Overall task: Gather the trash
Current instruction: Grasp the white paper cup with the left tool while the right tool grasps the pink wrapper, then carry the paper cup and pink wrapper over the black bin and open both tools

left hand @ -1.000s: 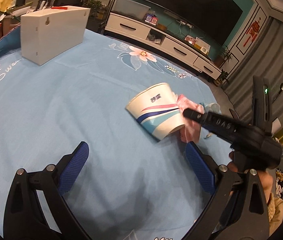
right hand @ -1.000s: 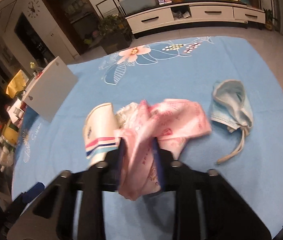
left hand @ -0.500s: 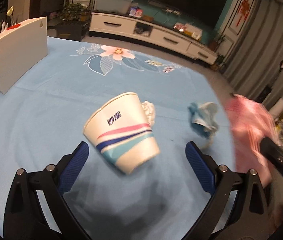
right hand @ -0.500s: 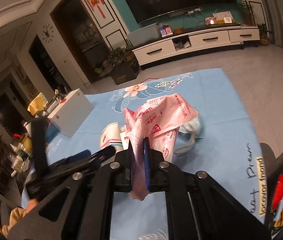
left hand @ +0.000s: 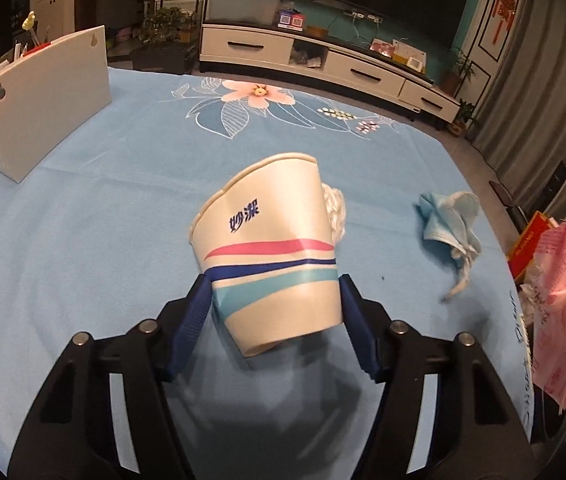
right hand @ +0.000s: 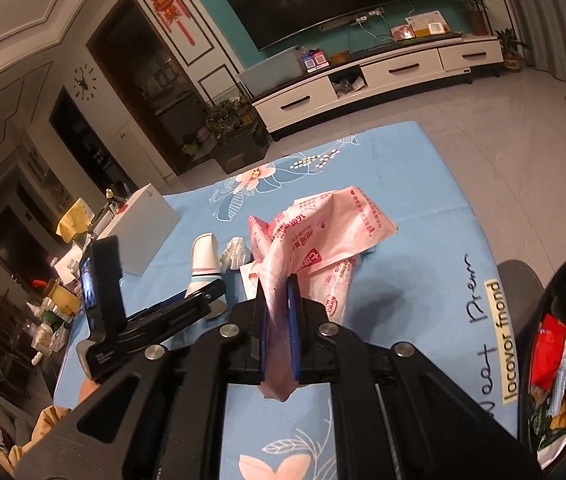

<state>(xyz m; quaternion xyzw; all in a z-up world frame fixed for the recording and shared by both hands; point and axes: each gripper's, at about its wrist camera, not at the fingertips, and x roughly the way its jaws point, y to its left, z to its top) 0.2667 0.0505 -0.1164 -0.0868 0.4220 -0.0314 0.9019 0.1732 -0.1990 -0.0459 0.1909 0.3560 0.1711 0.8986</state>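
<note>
A white paper cup with pink and blue stripes lies on its side on the blue tablecloth. My left gripper is shut on the cup's base, blue pads against both sides. A crumpled white tissue lies behind the cup. A blue face mask lies to the right. My right gripper is shut on a pink plastic wrapper, held above the table's right side; the wrapper also shows in the left wrist view. The cup and tissue show there too.
A white box stands at the table's far left. A black bin with colourful trash sits off the table's right edge. A TV cabinet stands behind the table. The left gripper's body shows left in the right wrist view.
My left gripper moved forward and closed on the cup. My right gripper lifted the pink wrapper off the table and carried it right, toward the bin.
</note>
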